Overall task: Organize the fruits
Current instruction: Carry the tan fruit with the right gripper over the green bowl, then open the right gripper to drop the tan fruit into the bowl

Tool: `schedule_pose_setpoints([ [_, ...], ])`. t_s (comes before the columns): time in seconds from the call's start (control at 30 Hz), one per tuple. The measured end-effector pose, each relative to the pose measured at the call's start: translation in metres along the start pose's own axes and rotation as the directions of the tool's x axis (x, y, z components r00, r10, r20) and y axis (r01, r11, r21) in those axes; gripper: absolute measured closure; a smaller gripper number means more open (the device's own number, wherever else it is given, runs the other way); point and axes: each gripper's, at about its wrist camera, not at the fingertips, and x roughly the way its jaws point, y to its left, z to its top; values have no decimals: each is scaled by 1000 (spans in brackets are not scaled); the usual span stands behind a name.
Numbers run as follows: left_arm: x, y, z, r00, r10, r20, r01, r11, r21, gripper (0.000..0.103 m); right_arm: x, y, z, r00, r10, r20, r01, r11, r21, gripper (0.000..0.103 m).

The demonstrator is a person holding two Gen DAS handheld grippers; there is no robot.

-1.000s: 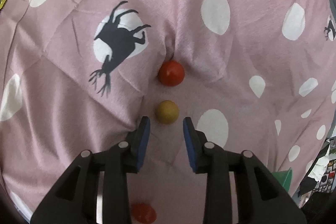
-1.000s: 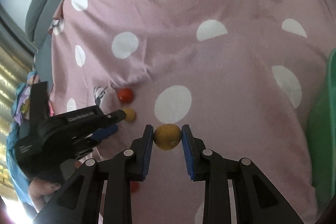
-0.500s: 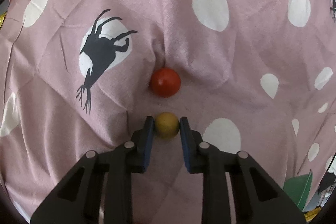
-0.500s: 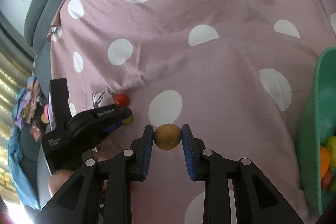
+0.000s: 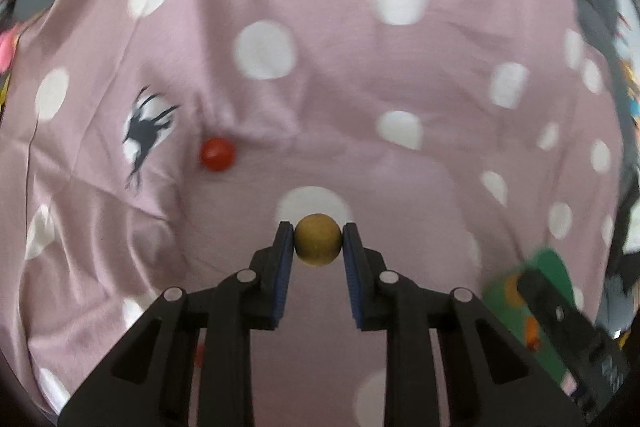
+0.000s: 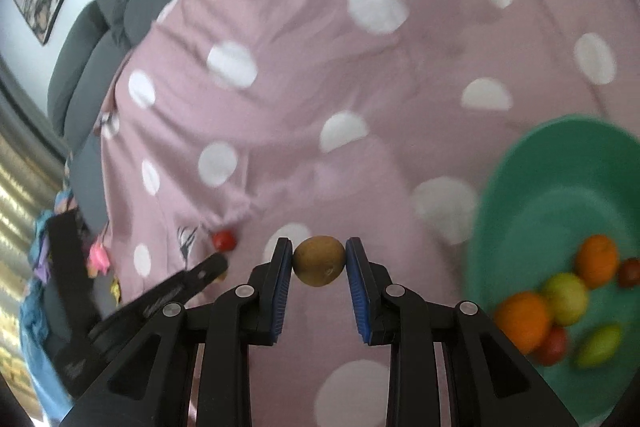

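a green bowl [image 6: 520,187] on the pink spotted sheet [image 6: 300,75] is seen holding oranges, red and yellow-green fruits. a small yellow ball fruit [image 5: 318,239] is pinched by the left gripper [image 5: 318,241], a brown kiwi-like fruit [image 6: 319,260] by the right gripper [image 6: 319,261], both above the sheet. a red fruit [image 5: 217,154] is left on the sheet.

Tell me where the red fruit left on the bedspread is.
The red fruit lies on the pink bedspread, left of centre in the left wrist view, beside the deer print, beyond the left gripper.
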Motion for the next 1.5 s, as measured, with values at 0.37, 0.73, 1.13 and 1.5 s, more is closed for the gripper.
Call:
schedule_pose_setpoints([
  [0.37, -25, -91, -36, 982, -189, -11, 187, 956, 226, 78, -62, -53, 14, 980, -126, 157, 110, 988, 112, 73],
  [0.73, -14, -149, -65, 947, -301, -110, 321, 888, 329, 78, -89, -96, 12, 953, -235, 191, 192, 956, 220, 73],
  [1.13, 1, -174, -79, 923, -339, -180, 383, 852, 357, 78, -88, -124, 8, 931, -335, 142, 288, 917, 274, 73],
  [1.5, 10, -187, -93, 918, -332, -219, 394, 832, 391, 78, -78, -133, 5, 918, -391, 72, 360, 895, 263, 73],
])
